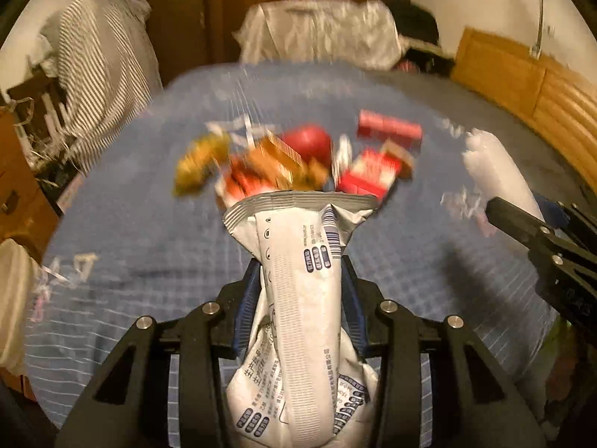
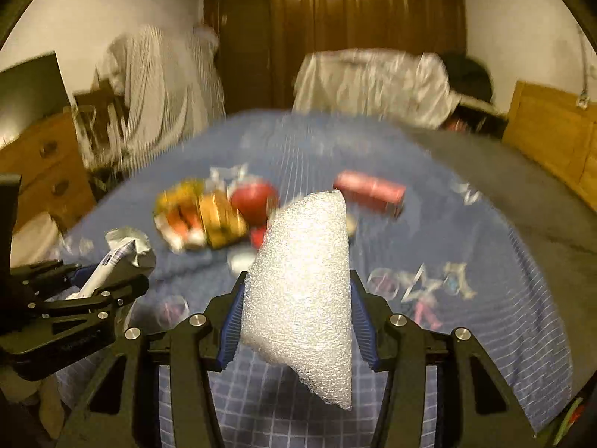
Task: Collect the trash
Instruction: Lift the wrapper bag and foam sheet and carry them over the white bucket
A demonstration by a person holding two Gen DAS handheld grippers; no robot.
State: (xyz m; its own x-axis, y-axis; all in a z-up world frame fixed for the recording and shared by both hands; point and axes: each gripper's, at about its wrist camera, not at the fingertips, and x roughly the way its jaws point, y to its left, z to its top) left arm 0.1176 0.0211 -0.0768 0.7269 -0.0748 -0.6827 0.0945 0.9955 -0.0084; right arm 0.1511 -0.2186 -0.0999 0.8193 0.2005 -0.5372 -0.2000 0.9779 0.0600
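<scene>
In the left wrist view my left gripper (image 1: 300,265) is shut on a crumpled white snack wrapper (image 1: 298,298) with blue print, held above the blue checked bedspread (image 1: 130,224). My right gripper (image 2: 296,280) is shut on a piece of white foam packing sheet (image 2: 306,283). Each gripper shows in the other view: the right gripper (image 1: 496,207) at the right edge with the foam (image 1: 496,171), the left gripper (image 2: 123,280) at the lower left with the wrapper (image 2: 123,250). Ahead on the bed lies a blurred pile of orange and red wrappers (image 1: 261,164), a red round thing (image 1: 309,142) and a pink box (image 1: 388,127).
A wooden headboard (image 1: 530,86) runs along the right. A silvery plastic bag (image 1: 321,33) and a dark cap (image 1: 414,22) sit at the bed's far end. A striped garment (image 1: 93,67) hangs over a chair at the left, beside a wooden dresser (image 2: 41,171).
</scene>
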